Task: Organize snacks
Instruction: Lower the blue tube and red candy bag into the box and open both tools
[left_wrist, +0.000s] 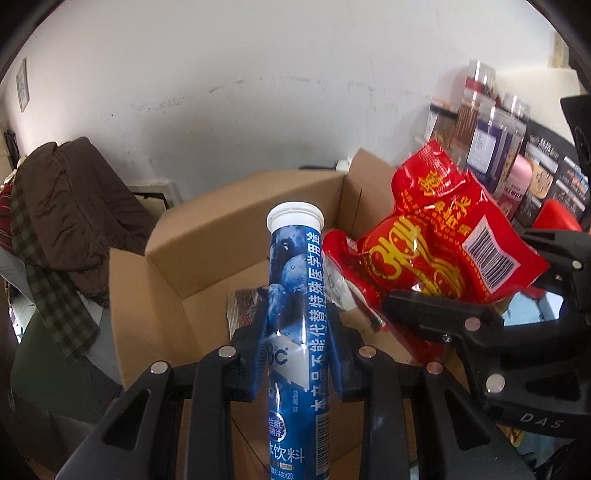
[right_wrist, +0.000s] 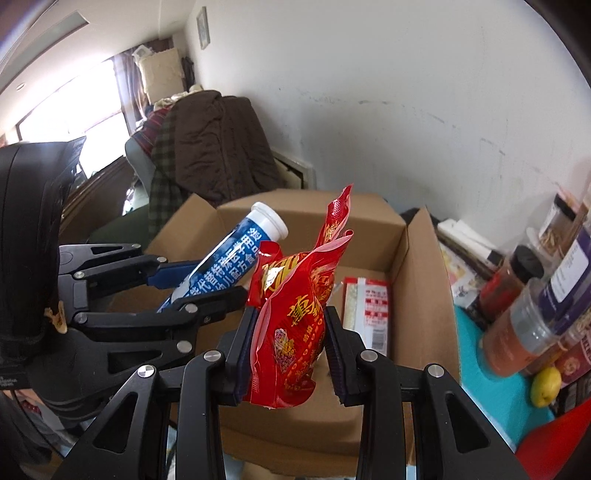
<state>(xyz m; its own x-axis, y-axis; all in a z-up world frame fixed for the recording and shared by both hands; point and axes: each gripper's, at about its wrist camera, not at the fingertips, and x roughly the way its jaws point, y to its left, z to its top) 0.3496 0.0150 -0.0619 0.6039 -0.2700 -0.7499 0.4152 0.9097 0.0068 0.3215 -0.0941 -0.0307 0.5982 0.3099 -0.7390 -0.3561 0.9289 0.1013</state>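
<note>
The left hand-held gripper (left_wrist: 297, 354) is clamped across the middle of a blue tablet tube (left_wrist: 293, 317), whose long axis runs along the fingers and up toward the centre of the left wrist view, white cap foremost. Beyond that cap, filling the middle of the frame, lies the open cardboard box (left_wrist: 207, 236), so the tube points straight at it and hangs above its near edge. In the right wrist view, the right hand-held gripper (right_wrist: 290, 343) is closed on a red snack bag (right_wrist: 295, 314), gripped at the lower part with its crinkled top standing toward the upper centre; the box's open mouth sits just behind and below it, with a white-and-red packet (right_wrist: 365, 310) already lying on the floor of the box. Both loads appear about equally near the opening, so either probably needs only a short forward-and-down move before release. Jars (right_wrist: 524, 325) crowd the right of the frame, outside the box.
</note>
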